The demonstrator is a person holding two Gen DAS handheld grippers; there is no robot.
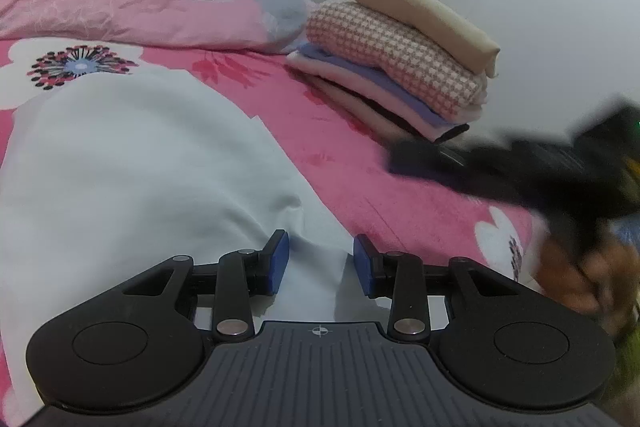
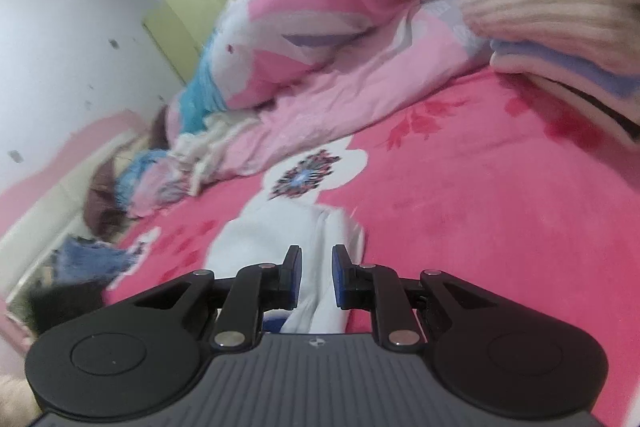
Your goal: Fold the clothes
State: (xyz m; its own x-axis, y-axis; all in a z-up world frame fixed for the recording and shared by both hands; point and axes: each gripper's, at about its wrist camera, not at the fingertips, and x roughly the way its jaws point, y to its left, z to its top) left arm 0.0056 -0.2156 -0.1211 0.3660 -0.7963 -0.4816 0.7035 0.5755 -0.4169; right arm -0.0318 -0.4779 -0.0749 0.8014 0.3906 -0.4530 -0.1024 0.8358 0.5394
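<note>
My left gripper (image 1: 321, 263) hovers low over the white garment (image 1: 132, 163), jaws released, with an edge of the cloth lying between the blue pads and neither pad touching it. My right gripper (image 2: 317, 277) has its jaws parted too, with the white garment (image 2: 288, 239) running between them (the view is blurred, so I cannot tell about contact). The garment lies spread on the pink bed (image 1: 352, 147). A stack of folded clothes (image 1: 400, 67) sits by the wall.

left gripper (image 1: 320, 265): fingers apart | right gripper (image 2: 316, 277): fingers apart, narrower gap
</note>
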